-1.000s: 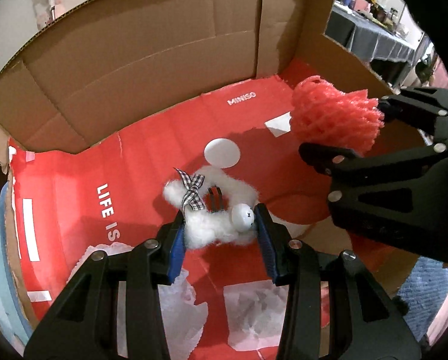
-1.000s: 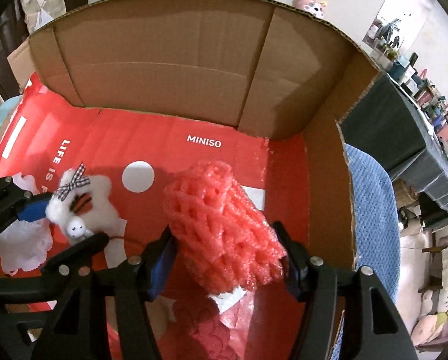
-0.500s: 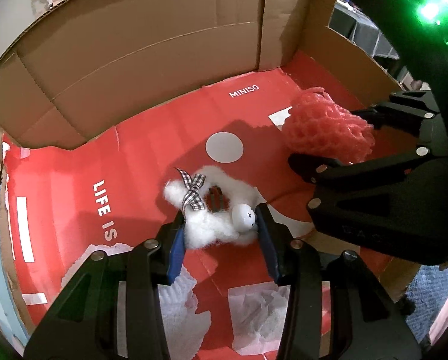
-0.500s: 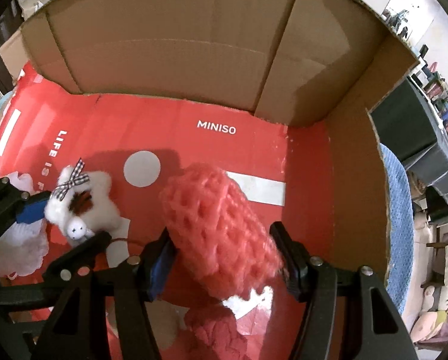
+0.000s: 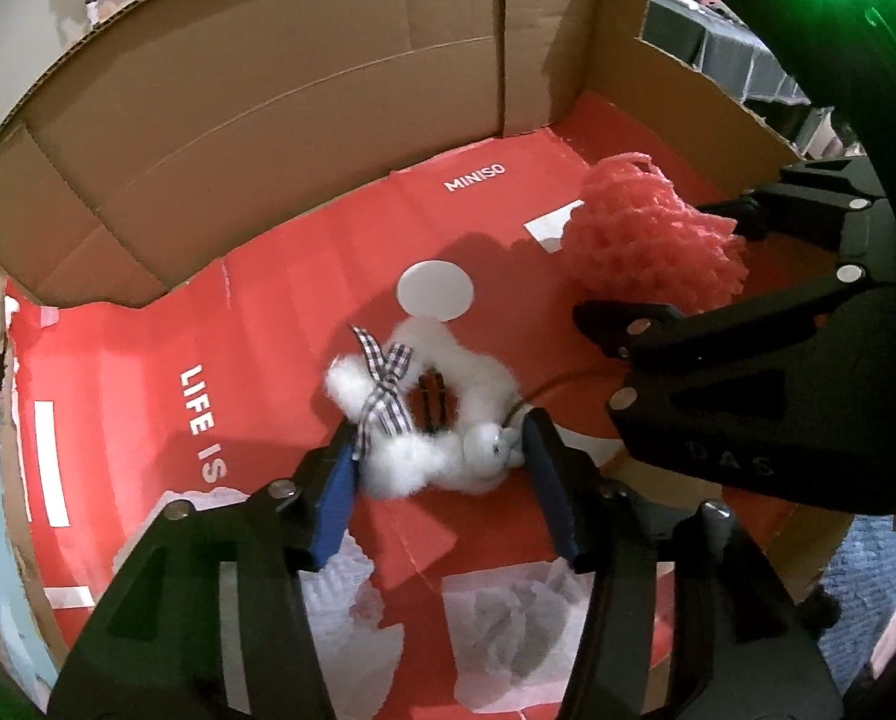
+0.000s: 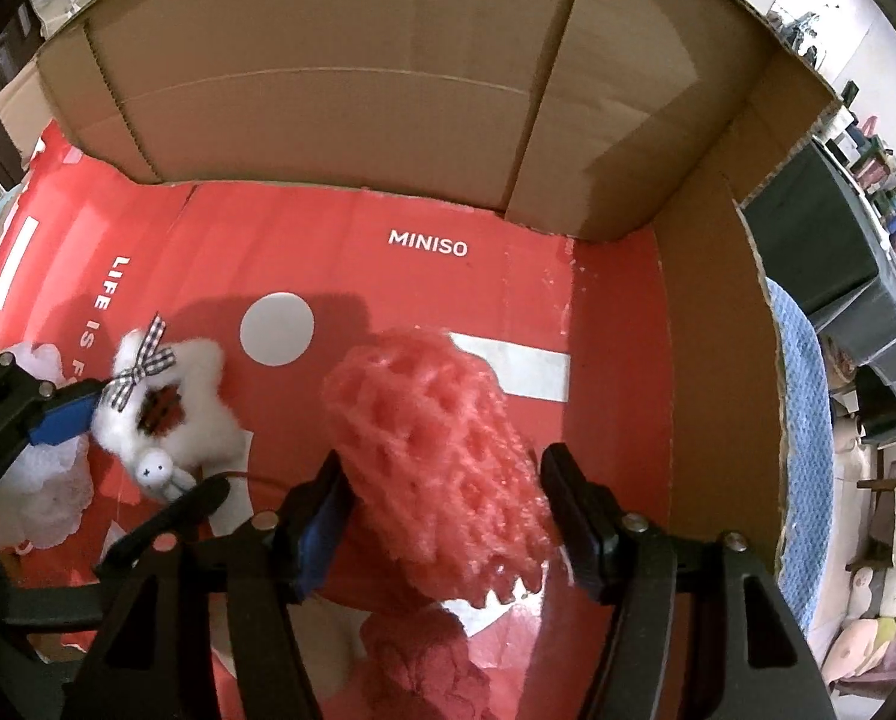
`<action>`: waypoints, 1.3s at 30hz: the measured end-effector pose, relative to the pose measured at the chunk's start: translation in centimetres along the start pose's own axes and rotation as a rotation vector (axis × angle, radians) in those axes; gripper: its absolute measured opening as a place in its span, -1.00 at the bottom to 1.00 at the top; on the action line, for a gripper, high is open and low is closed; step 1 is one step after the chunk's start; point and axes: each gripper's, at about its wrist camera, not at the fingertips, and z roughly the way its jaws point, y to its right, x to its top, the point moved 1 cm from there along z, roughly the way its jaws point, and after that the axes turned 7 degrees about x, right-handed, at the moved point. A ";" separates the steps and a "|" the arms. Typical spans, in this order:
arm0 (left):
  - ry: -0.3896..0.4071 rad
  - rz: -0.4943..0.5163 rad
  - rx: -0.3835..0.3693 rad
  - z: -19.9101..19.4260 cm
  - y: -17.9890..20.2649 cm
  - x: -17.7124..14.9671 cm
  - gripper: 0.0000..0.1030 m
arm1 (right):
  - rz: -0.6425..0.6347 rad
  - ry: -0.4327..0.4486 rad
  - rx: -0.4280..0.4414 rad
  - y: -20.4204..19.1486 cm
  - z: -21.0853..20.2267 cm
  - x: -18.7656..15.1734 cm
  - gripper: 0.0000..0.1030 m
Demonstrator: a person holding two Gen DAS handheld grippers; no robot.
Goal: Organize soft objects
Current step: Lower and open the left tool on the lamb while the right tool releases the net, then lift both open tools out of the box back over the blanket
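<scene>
- Cardboard box (image 6: 339,90) fills both views: plain brown corrugated walls at the far side and right, and a red printed floor (image 5: 303,300) with white lettering, a white dot (image 5: 434,290) and a white bar (image 6: 526,369).
- Beyond the right wall lie a blue woven cloth (image 6: 802,420) and a dark-draped bench (image 6: 832,252) crowded with small items; pale plush shapes sit low at the right edge, too small to make out.
- Torn white patches (image 5: 508,618) mark the near floor, where the red print has peeled.
- White plush (image 5: 429,414) lies on the floor left of centre: a fluffy ring shape with a black-and-white checked bow (image 5: 384,390) and a small round face at its near right end.
- Left gripper (image 5: 441,474) straddles the plush with its jaws opening; the blue pads stand just beside the fur on either side, pressing nothing.
- A thin dark cord (image 5: 553,387) runs from the plush toward the right.
- Red foam net (image 6: 441,456), an open-mesh sleeve, spongy and tube-like, stands tilted in the right half of the box.
- Right gripper (image 6: 441,510) has the net between its jaws, which are opening; the left pad touches the mesh, and I cannot tell whether the right one does.
- A second red crumpled mass (image 6: 423,660) sits on the near floor under the net.
</scene>
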 end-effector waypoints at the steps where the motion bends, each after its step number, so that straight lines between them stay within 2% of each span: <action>1: 0.005 0.003 -0.004 -0.1 0.2 0.0 0.05 | 0.002 0.001 -0.001 -0.1 0.1 0.0 0.32; 10: 0.025 -0.001 -0.014 -1.0 0.1 0.0 0.09 | -0.001 0.012 -0.006 0.2 -0.8 0.5 0.36; 13: 0.037 -0.012 -0.011 -2.1 -0.3 -0.3 0.10 | -0.003 0.023 -0.007 0.1 -1.6 0.6 0.40; 17: 0.072 -0.018 -0.006 -3.9 -0.4 -0.6 0.22 | -0.008 0.045 -0.014 -0.3 -2.9 0.7 0.44; 21: 0.105 -0.039 -0.007 -6.0 -0.6 -1.2 0.23 | 0.001 0.077 -0.016 -0.4 -4.7 0.6 0.53; 29: 0.215 -0.074 0.022 -11.2 -1.3 -2.8 0.24 | 0.012 0.156 -0.006 -1.1 -8.8 -1.3 0.67; 32: 0.271 -0.106 0.055 -13.4 -1.8 -3.8 0.52 | 0.007 0.208 -0.003 -1.0 -10.9 -2.4 0.78; 39: 0.416 -0.159 0.099 -18.6 -2.4 -7.0 0.54 | 0.013 0.332 0.040 -0.8 -15.3 -5.5 0.83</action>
